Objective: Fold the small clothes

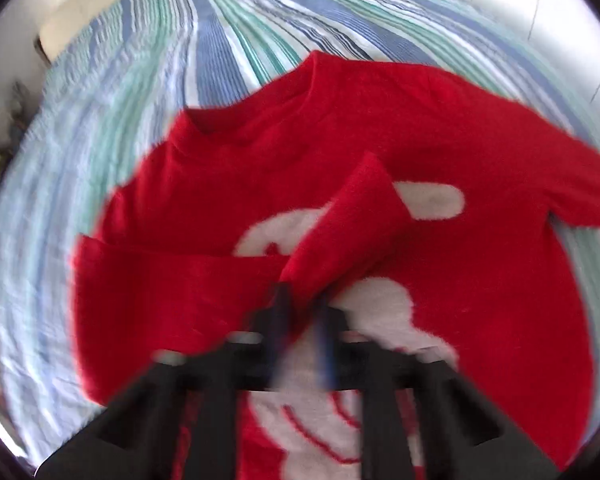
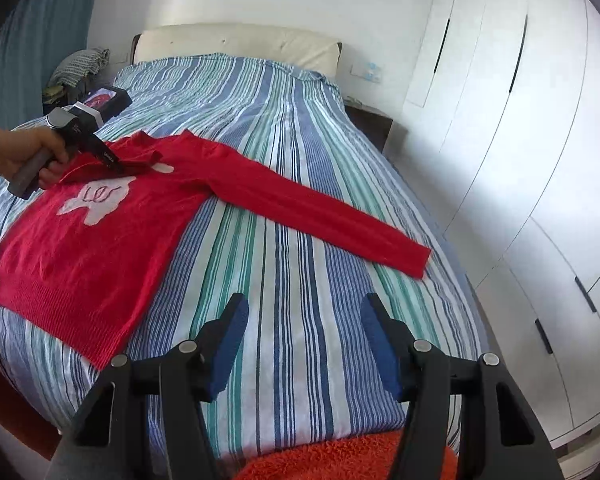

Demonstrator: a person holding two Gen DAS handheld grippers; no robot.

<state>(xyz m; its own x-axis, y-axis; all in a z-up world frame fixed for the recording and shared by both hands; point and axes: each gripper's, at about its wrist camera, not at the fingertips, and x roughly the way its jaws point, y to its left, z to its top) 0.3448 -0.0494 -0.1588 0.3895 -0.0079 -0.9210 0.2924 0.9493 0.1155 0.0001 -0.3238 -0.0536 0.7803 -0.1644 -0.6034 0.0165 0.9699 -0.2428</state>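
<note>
Red sweater lies flat on striped bed. Left tool clamped on one sleeve cuff, folded over the chest. Right tool apart, empty, near the hem. Knit looks soft, light, floppy; best taken at the far cuff.

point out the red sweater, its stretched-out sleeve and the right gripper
red sweater (image 2: 100,236): right wrist view, on the body below the white motif
stretched-out sleeve (image 2: 320,216): right wrist view, mid-length
right gripper (image 2: 304,344): right wrist view, between its open fingertips
</note>
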